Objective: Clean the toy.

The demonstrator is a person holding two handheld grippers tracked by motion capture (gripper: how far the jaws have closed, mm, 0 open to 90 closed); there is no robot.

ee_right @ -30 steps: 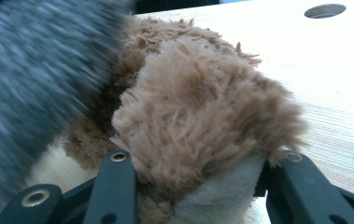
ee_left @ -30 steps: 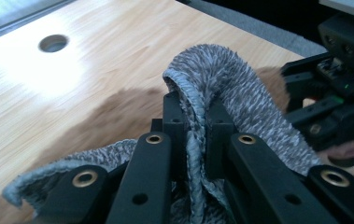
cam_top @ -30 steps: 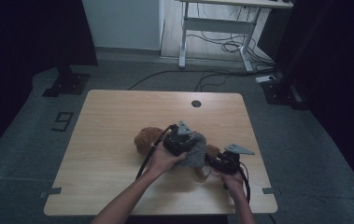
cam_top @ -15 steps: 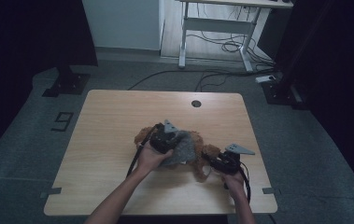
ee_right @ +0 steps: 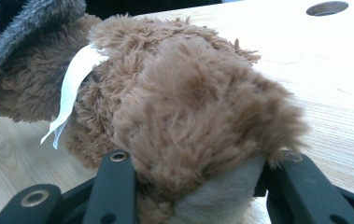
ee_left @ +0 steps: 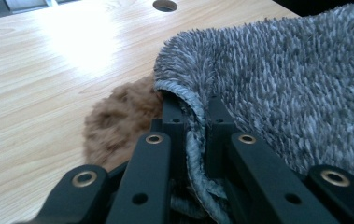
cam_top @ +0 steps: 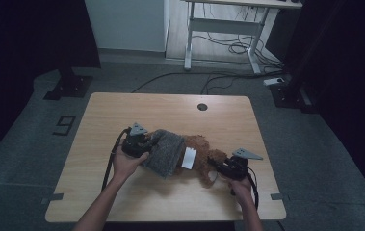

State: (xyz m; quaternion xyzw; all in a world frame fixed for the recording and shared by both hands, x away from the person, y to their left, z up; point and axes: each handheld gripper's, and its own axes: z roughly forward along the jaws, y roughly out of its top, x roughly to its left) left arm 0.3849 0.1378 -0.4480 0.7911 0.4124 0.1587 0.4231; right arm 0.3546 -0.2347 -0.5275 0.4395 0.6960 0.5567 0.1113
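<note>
Softly Does It: Dressing a Fluffy Toy

Right now a brown plush toy [cam_top: 204, 153] lies on its side in the middle of the wooden table [cam_top: 122, 108], a bit toward the person's edge. A grey fuzzy cloth [cam_top: 166, 150] covers its left half. A white tag [cam_top: 189, 159] hangs by the cloth's edge.

The left gripper [ee_left: 191, 121] is pressed together on the stitched hem of the grey cloth, and the hem is pinched thin between the two black jaws. The right gripper [ee_right: 188, 186] pinches a furry limb of the toy, with the jaws squeezing it from both sides.

Both things look very light and very soft. The toy probably squashes and bends when it is pulled, so it will not stay stiff like a block. The cloth likely stretches and bunches up. Fur can slip, so a tight pinch helps. The hem is a good place to hold the cloth, because it is thicker and stronger there. A leg or foot is a good place to hold the toy, since it is narrow enough to fit. Nothing here looks easy to break, but a hard tug might pull the hem free.
</note>
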